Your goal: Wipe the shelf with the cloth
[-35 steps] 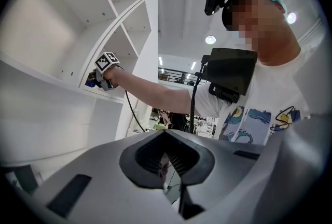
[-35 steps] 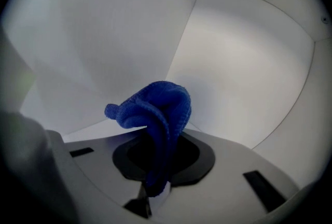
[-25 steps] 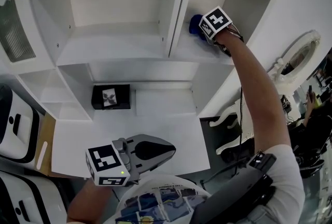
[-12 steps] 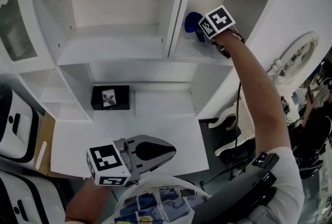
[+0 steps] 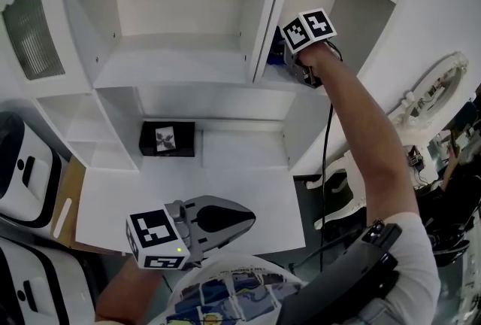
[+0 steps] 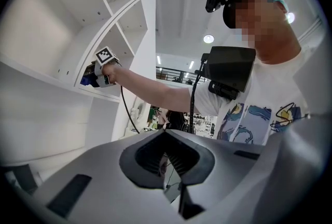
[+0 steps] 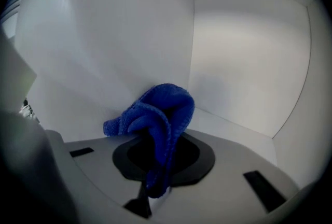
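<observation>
In the right gripper view the blue cloth (image 7: 162, 113) bunches up between the jaws of my right gripper (image 7: 160, 151), which is shut on it. It sits low over the white shelf floor (image 7: 236, 127), close to the compartment's left wall. In the head view my right gripper (image 5: 287, 53) is inside the upper right compartment against the divider. Only a sliver of the cloth (image 5: 272, 57) shows there. My left gripper (image 5: 244, 218) hangs low near my body, shut and holding nothing. In the left gripper view its jaws (image 6: 166, 137) point up at the person.
A vertical divider (image 5: 270, 7) separates the right compartment from a wide bare one (image 5: 173, 60). A black box (image 5: 167, 139) stands on the lower white surface. A cable (image 5: 327, 135) hangs from the right gripper. White-and-black machines (image 5: 22, 173) stand at the left, an ornate white frame (image 5: 436, 86) at the right.
My right gripper has slid left with the cloth, up against the divider, so most of the cloth is now hidden behind it. The left gripper has stayed put.
</observation>
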{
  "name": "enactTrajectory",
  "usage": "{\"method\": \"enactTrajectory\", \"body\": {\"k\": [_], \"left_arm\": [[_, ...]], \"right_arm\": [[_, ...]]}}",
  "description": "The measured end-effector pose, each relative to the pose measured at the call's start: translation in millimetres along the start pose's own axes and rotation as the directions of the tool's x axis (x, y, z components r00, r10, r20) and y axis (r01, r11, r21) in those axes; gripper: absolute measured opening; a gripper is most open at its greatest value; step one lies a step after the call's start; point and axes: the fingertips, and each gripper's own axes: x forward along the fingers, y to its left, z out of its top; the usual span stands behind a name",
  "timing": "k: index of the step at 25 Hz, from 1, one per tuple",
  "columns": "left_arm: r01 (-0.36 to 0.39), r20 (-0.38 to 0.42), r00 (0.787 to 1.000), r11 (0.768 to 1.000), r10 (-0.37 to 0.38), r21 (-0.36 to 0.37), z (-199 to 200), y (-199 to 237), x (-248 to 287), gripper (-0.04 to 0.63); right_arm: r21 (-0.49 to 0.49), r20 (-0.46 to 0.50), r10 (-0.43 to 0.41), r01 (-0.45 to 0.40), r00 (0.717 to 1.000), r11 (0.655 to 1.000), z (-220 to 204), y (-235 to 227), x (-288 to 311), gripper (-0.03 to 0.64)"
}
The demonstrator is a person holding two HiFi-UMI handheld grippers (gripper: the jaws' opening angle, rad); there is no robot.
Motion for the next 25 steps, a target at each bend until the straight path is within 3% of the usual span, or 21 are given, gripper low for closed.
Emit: {"method": "enactTrajectory", "body": {"k": [10, 16, 19, 25], "left_arm": [[-0.007, 0.0, 1.0, 1.0, 0.007, -0.005, -2, 2, 1, 0.011], [0.004, 0.001, 1.0, 1.0, -0.004, -0.011, -2, 4, 8, 0.011], [0.017, 0.001, 1.0, 1.0, -0.017, -0.009, -2, 3, 12, 0.011], [0.037, -0.007, 0.999, 0.999, -0.037, -0.005, -2, 2, 18, 0.012]], "right_arm": [[-0.132, -0.063, -0.123, 0.114, 0.99, 0.985, -12, -26, -4, 0.064], [-0.174, -0.109, -0.219, 0.199, 0.97, 0.964, -28, -59, -21, 0.064], [-0.224, -0.143, -0.292, 0.257, 0.946, 0.94, -38, -77, -31, 0.063], [-0.391, -0.216, -0.474, 0.369, 0.853, 0.843, -56, -103, -50, 0.063]]}}
